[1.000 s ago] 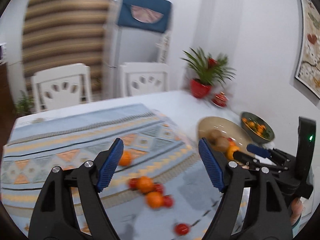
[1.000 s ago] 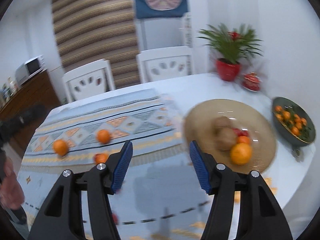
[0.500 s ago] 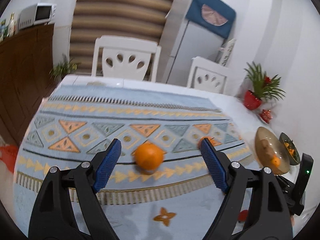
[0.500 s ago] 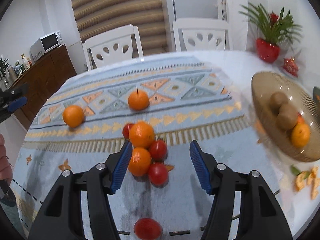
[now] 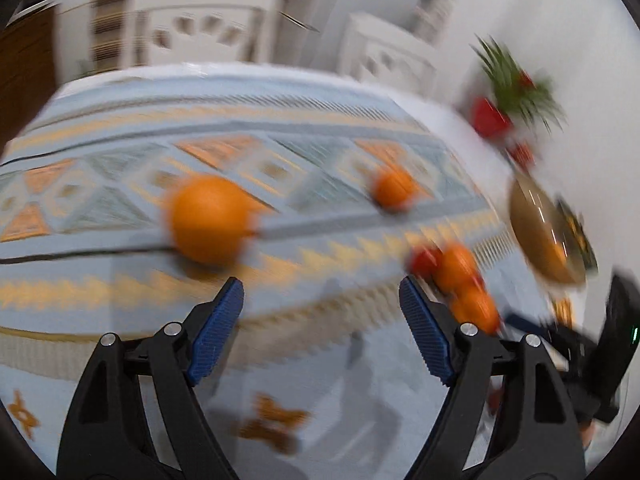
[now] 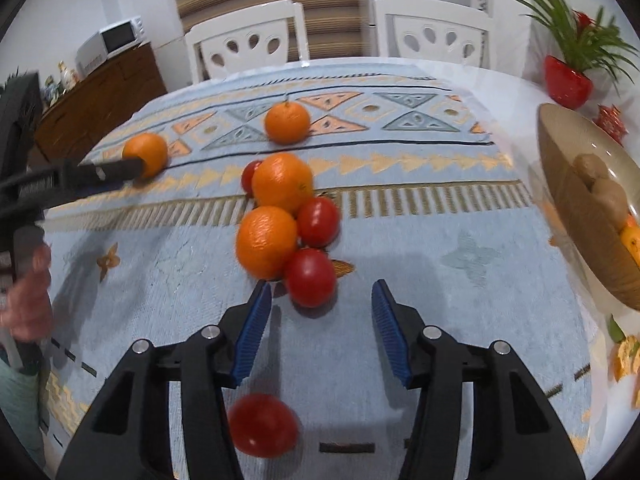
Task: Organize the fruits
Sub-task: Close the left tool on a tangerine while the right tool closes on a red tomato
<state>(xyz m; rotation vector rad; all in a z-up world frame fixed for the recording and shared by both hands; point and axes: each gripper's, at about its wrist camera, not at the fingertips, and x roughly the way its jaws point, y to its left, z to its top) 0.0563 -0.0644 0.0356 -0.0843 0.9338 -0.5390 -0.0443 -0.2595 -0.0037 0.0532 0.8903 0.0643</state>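
In the right wrist view a cluster of two oranges (image 6: 267, 241) and red tomatoes (image 6: 310, 277) lies on the patterned cloth just ahead of my open right gripper (image 6: 321, 300). Another tomato (image 6: 262, 425) sits under its left finger. Two single oranges (image 6: 287, 122) (image 6: 146, 153) lie farther back. My left gripper (image 6: 120, 168) reaches in from the left beside the far-left orange. The left wrist view is blurred: my left gripper (image 5: 320, 300) is open, an orange (image 5: 208, 218) lies ahead and to its left, and a second orange (image 5: 394, 190) lies farther off.
A tan bowl (image 6: 576, 216) with kiwis and an orange stands at the right table edge. Orange peel (image 6: 626, 356) lies near it. A red potted plant (image 6: 568, 84) and two white chairs (image 6: 248, 46) stand behind the table. A person's hand (image 6: 28, 296) is at the left.
Both grippers have moved lower and closer to the fruit. The right one now stands just short of the cluster. The left view has swung right, so the orange sits left of its fingers.
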